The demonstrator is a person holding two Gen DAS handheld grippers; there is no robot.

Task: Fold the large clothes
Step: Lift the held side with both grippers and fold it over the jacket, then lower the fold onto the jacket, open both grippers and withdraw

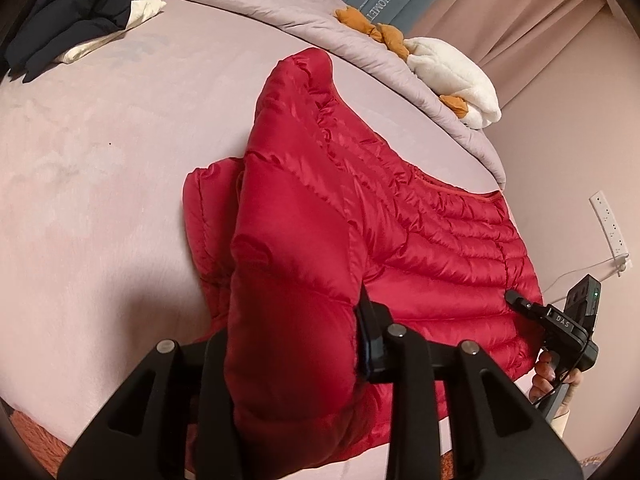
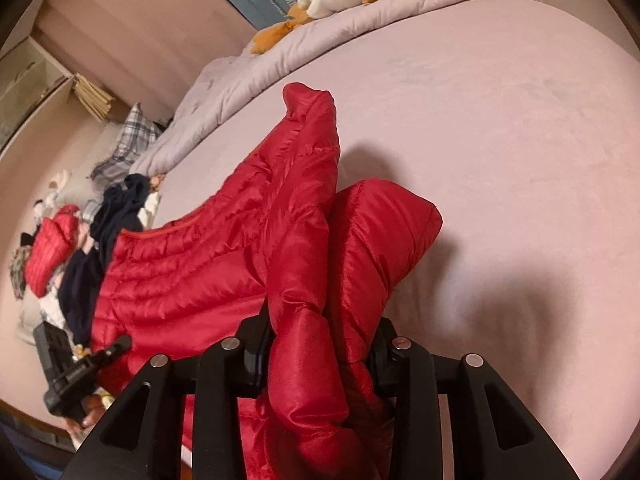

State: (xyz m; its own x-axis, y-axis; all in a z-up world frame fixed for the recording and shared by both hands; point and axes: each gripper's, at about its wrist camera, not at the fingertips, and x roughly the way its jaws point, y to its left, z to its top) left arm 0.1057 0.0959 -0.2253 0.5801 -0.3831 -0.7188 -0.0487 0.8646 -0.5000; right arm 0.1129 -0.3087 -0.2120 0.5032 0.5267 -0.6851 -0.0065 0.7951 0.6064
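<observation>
On the pink bed (image 1: 100,168) a red down jacket (image 1: 432,232) is lying with its quilted body spread flat toward the near edge, while both outer parts are being held up off the sheet. Starting at the left, at nine o'clock of the garment, the left hand-held gripper (image 1: 292,352) is clamping a thick puffy fold of the jacket, apparently a sleeve, between its jaws; the padded cloth is filling the gap and bulging out on both sides, so the jaws are standing partly apart only because of the bulk they are pressing on. A sleeve end is sticking up toward twelve o'clock beyond it. Moving across the flat middle, the hem is running toward three o'clock, where the right hand-held gripper (image 2: 320,344) is likewise gripping a bunched roll of red padding, with a second fold poking out at one o'clock in its own view. Both tools are tilting downward at matching angles, which suggests that the two sides are being brought together over the body so that the fold lands evenly. Slippery, springy filling probably calls for this firm double hold. Farther off, a heap of dark clothes (image 1: 76,12) is waiting at eleven o'clock, and a white plush duck (image 1: 452,76) is resting on the lilac quilt (image 1: 280,4) at one o'clock.
</observation>
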